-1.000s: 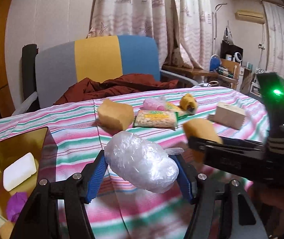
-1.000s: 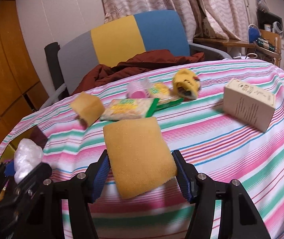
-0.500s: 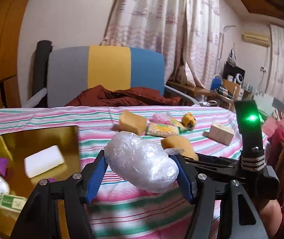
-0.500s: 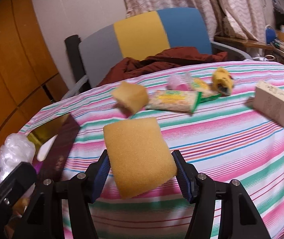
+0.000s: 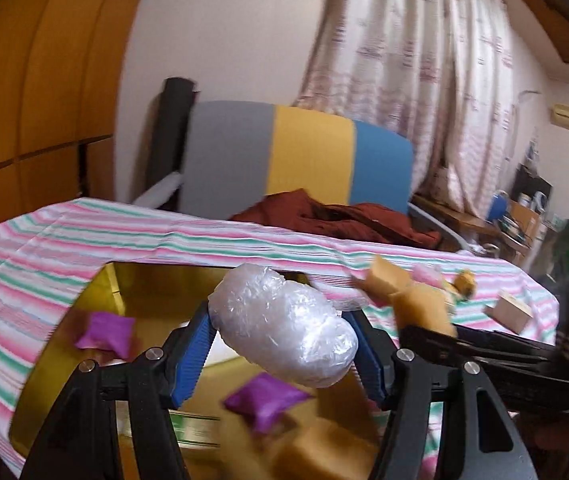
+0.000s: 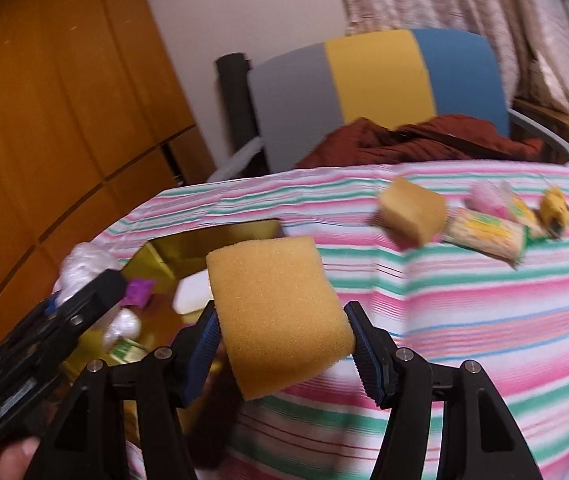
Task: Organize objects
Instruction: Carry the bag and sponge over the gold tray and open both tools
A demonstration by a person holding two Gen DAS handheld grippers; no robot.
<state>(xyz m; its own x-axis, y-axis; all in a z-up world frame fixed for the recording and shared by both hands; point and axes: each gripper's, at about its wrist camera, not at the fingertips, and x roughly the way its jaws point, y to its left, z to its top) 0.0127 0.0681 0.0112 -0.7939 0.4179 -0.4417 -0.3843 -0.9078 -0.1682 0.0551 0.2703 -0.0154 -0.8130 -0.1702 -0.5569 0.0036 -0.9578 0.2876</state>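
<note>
My left gripper [image 5: 280, 354] is shut on a clear plastic-wrapped bundle [image 5: 284, 326] and holds it above a gold tray [image 5: 96, 292] at the table's left. The tray holds purple pouches [image 5: 106, 330], a white bar [image 6: 190, 294] and a yellow sponge [image 5: 312, 456]. My right gripper [image 6: 282, 354] is shut on a yellow sponge [image 6: 278, 316], in the air just right of the tray; it shows in the left wrist view [image 5: 424, 308] too. The left gripper with its bundle [image 6: 84, 264] shows at the left of the right wrist view.
The striped tablecloth [image 6: 464, 320] carries another yellow sponge [image 6: 412, 212], a snack packet [image 6: 488, 236], a pink wrapped item [image 6: 488, 198], a small yellow thing [image 6: 554, 206] and a cardboard box [image 5: 510, 312]. A chair [image 6: 380, 84] with red cloth [image 6: 416, 142] stands behind the table.
Both grippers have swung left with their loads. The gold tray now lies right under the left gripper and closer to the right one.
</note>
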